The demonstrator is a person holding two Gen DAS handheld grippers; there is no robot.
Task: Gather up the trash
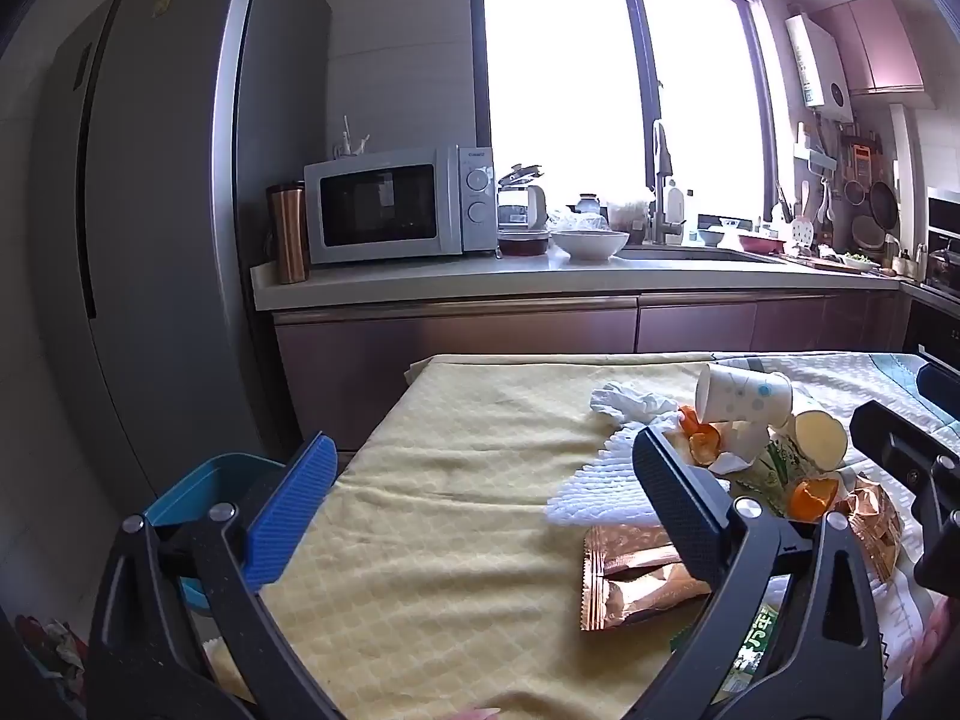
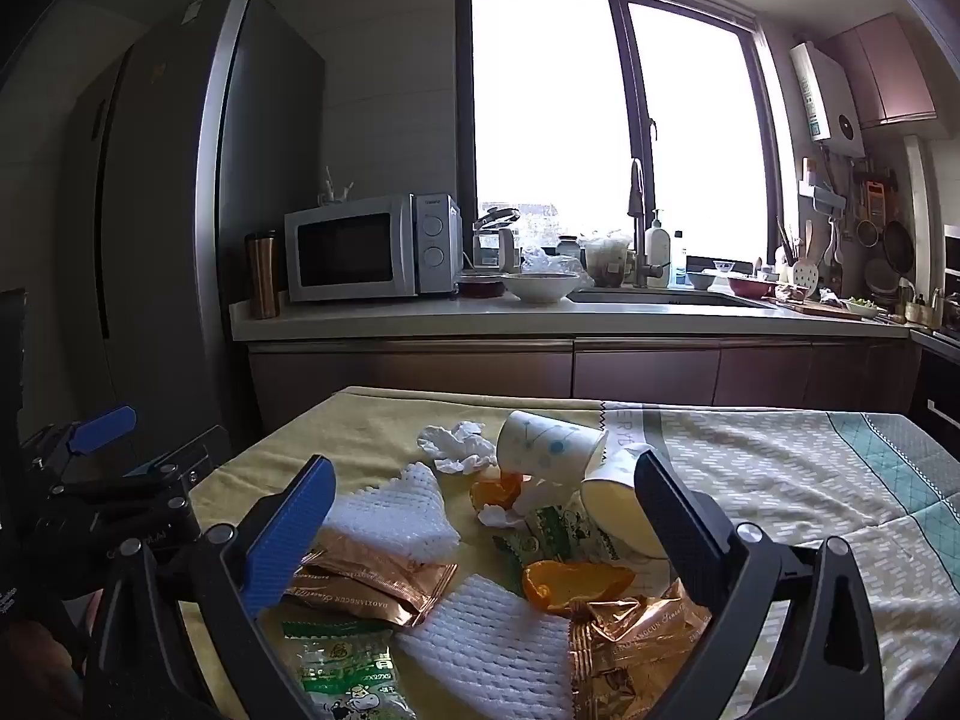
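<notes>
Trash lies piled on a cloth-covered table (image 2: pixel 780 480): two tipped paper cups (image 2: pixel 549 444), a crumpled tissue (image 2: pixel 456 447), orange peel (image 2: pixel 573 582), white foam nets (image 2: pixel 390 510), copper snack wrappers (image 2: pixel 372 579) and a green-and-white packet (image 2: pixel 348 669). My right gripper (image 2: pixel 480 510) is open and empty, just above the pile. My left gripper (image 1: pixel 480 474) is open and empty over the yellow cloth, left of the pile; the cups (image 1: pixel 744 399), a copper wrapper (image 1: pixel 636 582) and the peel (image 1: pixel 813 495) show there. A teal bin (image 1: pixel 198 498) sits off the table's left edge.
A kitchen counter (image 2: pixel 540 315) runs behind the table with a microwave (image 2: pixel 372 246), a white bowl (image 2: pixel 537 285), a sink and utensils. A tall grey fridge (image 2: pixel 180 180) stands at the left. The right gripper's body (image 1: pixel 906 456) shows at the left wrist view's right edge.
</notes>
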